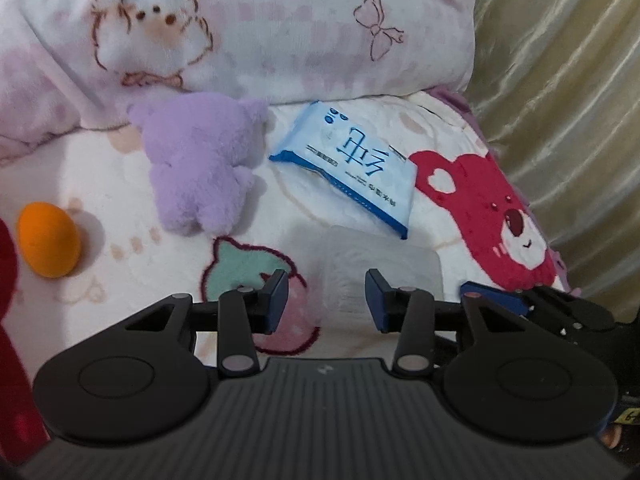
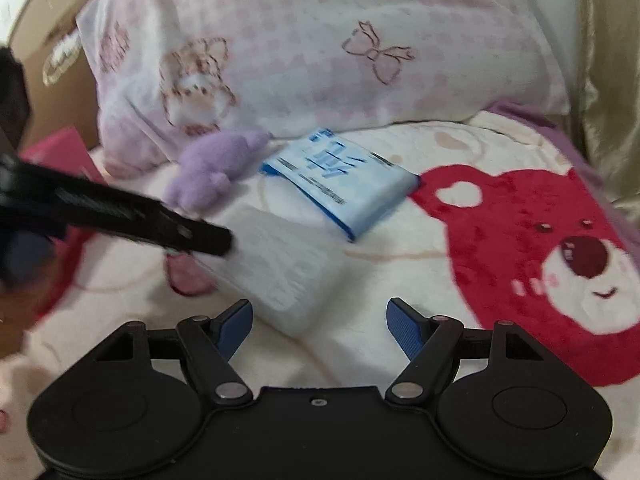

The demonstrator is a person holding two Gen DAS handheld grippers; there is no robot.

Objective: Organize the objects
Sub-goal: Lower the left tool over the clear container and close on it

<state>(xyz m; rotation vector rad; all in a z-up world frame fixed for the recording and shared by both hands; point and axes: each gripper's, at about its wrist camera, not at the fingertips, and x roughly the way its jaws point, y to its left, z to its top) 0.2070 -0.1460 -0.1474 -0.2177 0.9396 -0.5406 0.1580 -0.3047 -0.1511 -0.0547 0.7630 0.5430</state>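
Seemingly, translucent box (image 1: 380,268) lies just beyond the open left hand-held gripper (image 1: 327,300).

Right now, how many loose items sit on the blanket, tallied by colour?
Purple: 1, plush toy
Blue-and-white: 1, tissue pack
Orange: 1, egg-shaped sponge
Translucent white: 1, flat plastic pack
Total: 4

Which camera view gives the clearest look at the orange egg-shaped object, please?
The left wrist view: the orange egg sits sharp and whole on the blanket at its left edge. The right wrist view does not show it.
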